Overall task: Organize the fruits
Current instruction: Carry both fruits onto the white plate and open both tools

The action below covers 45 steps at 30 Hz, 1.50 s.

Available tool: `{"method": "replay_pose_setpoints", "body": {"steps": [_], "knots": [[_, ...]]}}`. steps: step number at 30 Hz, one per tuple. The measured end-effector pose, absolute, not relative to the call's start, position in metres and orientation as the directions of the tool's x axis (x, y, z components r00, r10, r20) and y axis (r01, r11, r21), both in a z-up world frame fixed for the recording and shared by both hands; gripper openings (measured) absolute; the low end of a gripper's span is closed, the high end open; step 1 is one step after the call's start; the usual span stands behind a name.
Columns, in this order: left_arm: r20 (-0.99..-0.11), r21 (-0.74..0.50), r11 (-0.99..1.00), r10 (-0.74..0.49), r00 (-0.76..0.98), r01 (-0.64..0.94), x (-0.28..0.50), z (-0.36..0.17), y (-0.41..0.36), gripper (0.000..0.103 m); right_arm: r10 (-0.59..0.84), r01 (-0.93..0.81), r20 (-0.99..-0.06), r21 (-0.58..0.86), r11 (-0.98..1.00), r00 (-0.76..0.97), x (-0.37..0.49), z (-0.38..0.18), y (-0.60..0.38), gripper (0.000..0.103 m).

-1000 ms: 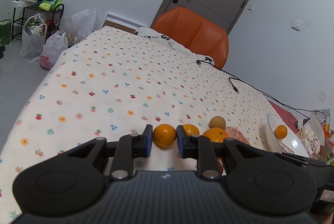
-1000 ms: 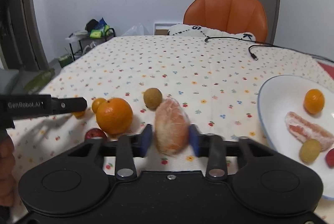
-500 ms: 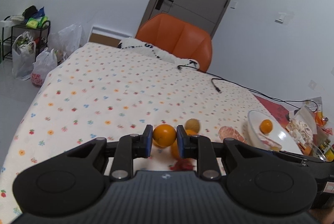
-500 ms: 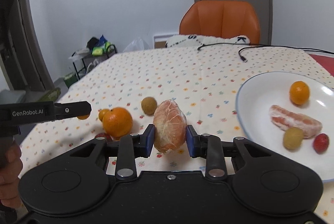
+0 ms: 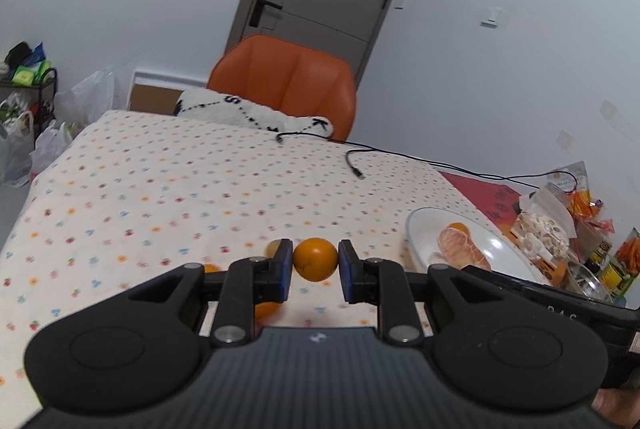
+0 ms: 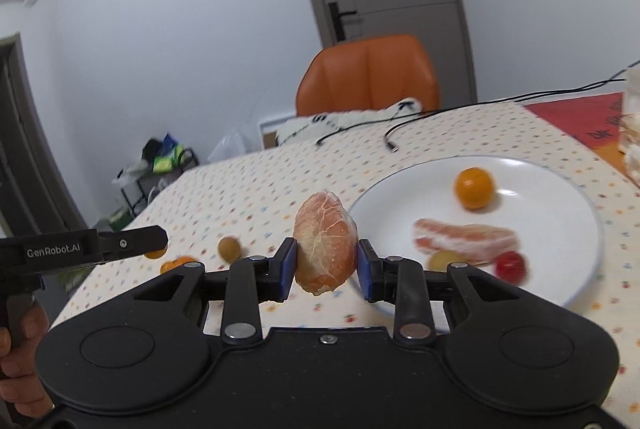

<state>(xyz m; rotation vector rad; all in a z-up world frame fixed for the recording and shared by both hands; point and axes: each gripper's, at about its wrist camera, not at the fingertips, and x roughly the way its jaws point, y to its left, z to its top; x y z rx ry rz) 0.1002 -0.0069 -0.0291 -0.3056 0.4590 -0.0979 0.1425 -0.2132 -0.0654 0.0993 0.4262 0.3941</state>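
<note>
My left gripper (image 5: pixel 315 265) is shut on a small orange (image 5: pixel 315 259), held above the flowered tablecloth. My right gripper (image 6: pixel 327 265) is shut on a peeled grapefruit segment (image 6: pixel 325 242), lifted just left of the white plate (image 6: pixel 560 189). That plate holds a small orange (image 6: pixel 474 187), another peeled segment (image 6: pixel 464 238), a yellow-green fruit (image 6: pixel 442 260) and a small red fruit (image 6: pixel 510 264). On the cloth to the left lie a round brownish fruit (image 6: pixel 229 248) and an orange (image 6: pixel 178 263). In the left wrist view the plate (image 5: pixel 496 249) lies to the right.
An orange chair (image 5: pixel 286 85) stands at the table's far end with a white plush item (image 5: pixel 248 111) and a black cable (image 5: pixel 352 161). Snack packets (image 5: pixel 560 225) crowd the right edge. A rack and bags (image 5: pixel 24 109) stand on the floor at left.
Both grippers rose off the table with their fruit and swung right toward the plate. The plate now looms larger in both views.
</note>
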Motion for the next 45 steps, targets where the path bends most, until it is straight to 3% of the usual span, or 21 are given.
{"method": "replay_pose_setpoints", "body": {"steps": [17,38,45], "knots": [[-0.421,-0.254,0.958,-0.237,0.875,0.137,0.121,-0.017,-0.084,0.022,0.299,-0.217,-0.317,0.268,0.939,0.9,0.14,-0.066,-0.302,0.03],[-0.449,-0.217,0.953,-0.288,0.846,0.21,0.157,-0.02,-0.144,0.023,0.247,-0.157,-0.311,0.287,0.945,0.918,0.15,-0.069,-0.338,0.03],[-0.462,-0.217,0.956,-0.277,0.842,0.196,0.154,-0.021,-0.139,0.032,0.233,-0.141,-0.323,0.284,0.948,0.917,0.152,-0.071,-0.337,0.03]]}}
